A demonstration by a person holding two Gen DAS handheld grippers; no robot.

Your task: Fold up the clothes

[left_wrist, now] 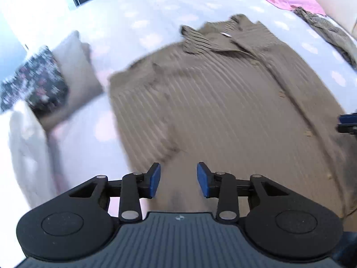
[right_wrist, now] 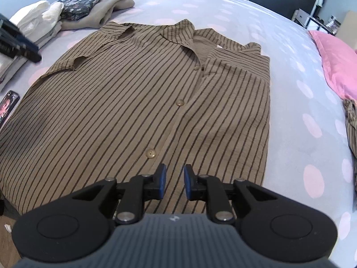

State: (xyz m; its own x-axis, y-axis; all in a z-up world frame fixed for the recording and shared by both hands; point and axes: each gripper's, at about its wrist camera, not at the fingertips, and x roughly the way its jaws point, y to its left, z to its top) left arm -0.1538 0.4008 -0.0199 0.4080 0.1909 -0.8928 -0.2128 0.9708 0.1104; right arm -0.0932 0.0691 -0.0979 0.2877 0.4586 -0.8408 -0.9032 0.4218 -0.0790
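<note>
A brown shirt with dark stripes [right_wrist: 138, 102] lies flat, front up and buttoned, on the bed; its collar is at the far end and both side parts are folded inward. It also shows, blurred, in the left wrist view [left_wrist: 218, 102]. My left gripper [left_wrist: 178, 179] is open and empty above the shirt's lower left part. My right gripper [right_wrist: 174, 182] is open with a narrow gap, empty, above the button line near the hem. The left gripper also shows at the left edge of the right wrist view [right_wrist: 17, 44].
A stack of folded clothes [right_wrist: 73, 11] sits at the shirt's far left, also in the left wrist view [left_wrist: 44, 82]. A pink pillow [right_wrist: 337, 64] and another striped garment [right_wrist: 351, 125] lie to the right. A phone [right_wrist: 7, 106] lies at the left. The bedsheet [right_wrist: 296, 134] is lilac with pink dots.
</note>
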